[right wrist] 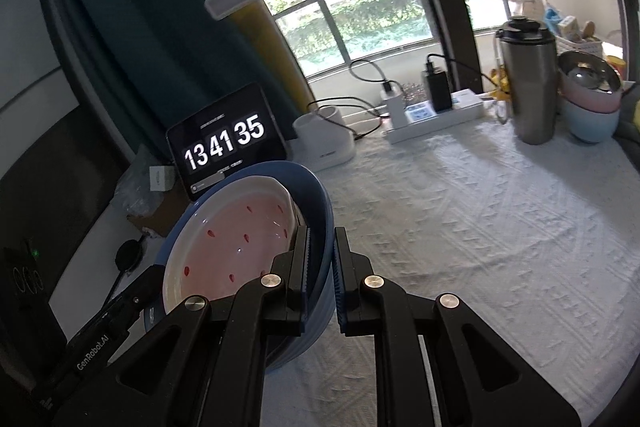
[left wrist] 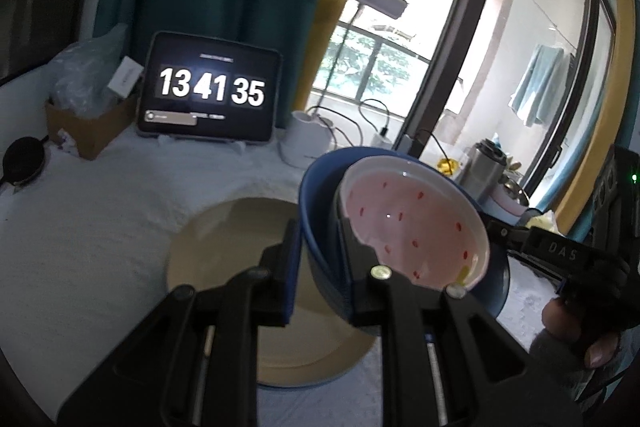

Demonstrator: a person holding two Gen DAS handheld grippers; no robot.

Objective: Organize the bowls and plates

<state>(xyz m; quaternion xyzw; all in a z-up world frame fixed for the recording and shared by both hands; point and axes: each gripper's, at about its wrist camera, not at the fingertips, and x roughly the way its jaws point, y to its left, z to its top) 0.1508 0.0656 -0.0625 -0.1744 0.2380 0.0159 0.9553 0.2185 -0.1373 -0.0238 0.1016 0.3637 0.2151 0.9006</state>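
Both grippers are carrying the blue bowl [left wrist: 320, 227], with the pink bowl [left wrist: 416, 227] nested inside, clear of the cloth: left gripper [left wrist: 320, 267] and right gripper [right wrist: 320, 267] clamping opposite rims, beige plate [left wrist: 224, 247] lying below toward nine o'clock.

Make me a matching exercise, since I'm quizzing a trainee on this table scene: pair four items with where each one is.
Things:
1. pink bowl
2. blue bowl
3. beige plate
4. steel tumbler

Places:
a. standing upright on the white cloth beside stacked bowls
b. nested inside another bowl
c. lying flat on the white cloth, below the lifted bowls
d. gripped by its rim on opposite sides by the left gripper and the right gripper

Pairs: 1-b, 2-d, 3-c, 4-a
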